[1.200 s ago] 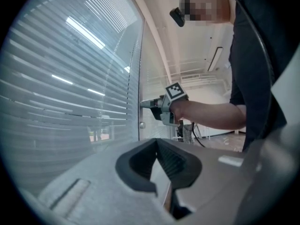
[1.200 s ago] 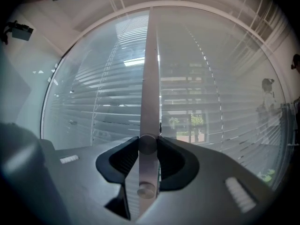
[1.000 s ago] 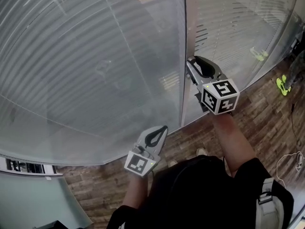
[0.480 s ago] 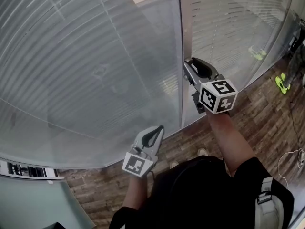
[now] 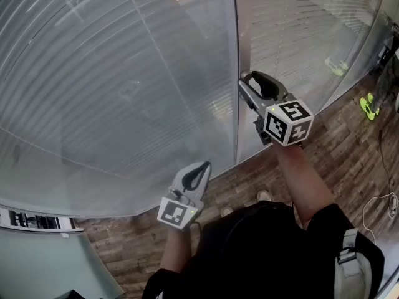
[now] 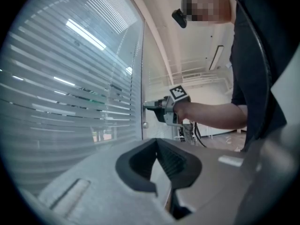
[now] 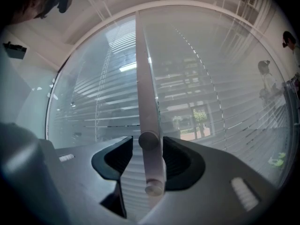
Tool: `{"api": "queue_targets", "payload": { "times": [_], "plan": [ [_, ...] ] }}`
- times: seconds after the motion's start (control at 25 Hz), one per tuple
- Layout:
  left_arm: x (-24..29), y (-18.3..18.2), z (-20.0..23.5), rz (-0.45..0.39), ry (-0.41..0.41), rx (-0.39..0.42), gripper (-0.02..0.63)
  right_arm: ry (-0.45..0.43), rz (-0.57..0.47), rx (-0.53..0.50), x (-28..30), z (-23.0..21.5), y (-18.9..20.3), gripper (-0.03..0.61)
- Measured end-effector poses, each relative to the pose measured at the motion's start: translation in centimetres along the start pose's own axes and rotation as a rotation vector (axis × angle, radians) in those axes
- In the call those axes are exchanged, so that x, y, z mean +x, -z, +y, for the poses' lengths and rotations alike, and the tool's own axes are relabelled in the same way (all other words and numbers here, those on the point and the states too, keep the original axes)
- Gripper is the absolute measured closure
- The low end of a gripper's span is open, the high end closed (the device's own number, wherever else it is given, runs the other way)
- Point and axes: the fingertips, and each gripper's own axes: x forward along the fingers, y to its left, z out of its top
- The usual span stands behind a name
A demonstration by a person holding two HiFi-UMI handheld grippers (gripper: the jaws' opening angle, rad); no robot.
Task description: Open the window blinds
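Slatted blinds [image 5: 112, 73] hang behind the glass, split by a vertical grey post [image 5: 237, 42]. My right gripper [image 5: 244, 83] points level at that post. In the right gripper view the post [image 7: 144, 78] and its round knob [image 7: 148, 140] sit between the jaws, which are opening; narrow gaps show beside the knob. My right gripper [image 7: 147, 143] frames a second knob [image 7: 154, 187] lower down. My left gripper [image 5: 207, 164] hangs lower and left, shut and empty, away from the glass. The left gripper view shows my left gripper [image 6: 157, 142] with its tips together and my right gripper [image 6: 146, 107] at the post.
Dark wood flooring [image 5: 349, 154] runs along the foot of the glass. Yellow-green shoes [image 5: 369, 108] and a thin cable [image 5: 380, 204] lie at the right. A white ledge [image 5: 37, 220] sits at the lower left. A person [image 7: 267, 81] shows beyond the right pane.
My right gripper has stayed at the post and its jaws now stand wider round the knob. The left gripper has barely shifted.
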Motion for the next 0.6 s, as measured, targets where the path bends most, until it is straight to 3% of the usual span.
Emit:
{"api": "queue_targets", "payload": {
  "times": [0.16,0.44,0.6],
  "plan": [
    [-0.2,0.0,0.4,0.007,-0.012,-0.002,0.611,0.007,0.051,-0.175,-0.9,0.0,1.5,0.354],
    [-0.1,0.3,-0.4,0.012,0.005,0.007,0.609,0.023,0.111,-0.704,-1.3,0.8,0.0,0.351],
    [-0.4,0.2,-0.3,0.012,-0.001,0.005,0.611,0.035,0.167,-0.919,-1.1,1.1,-0.4,0.351]
  ]
}}
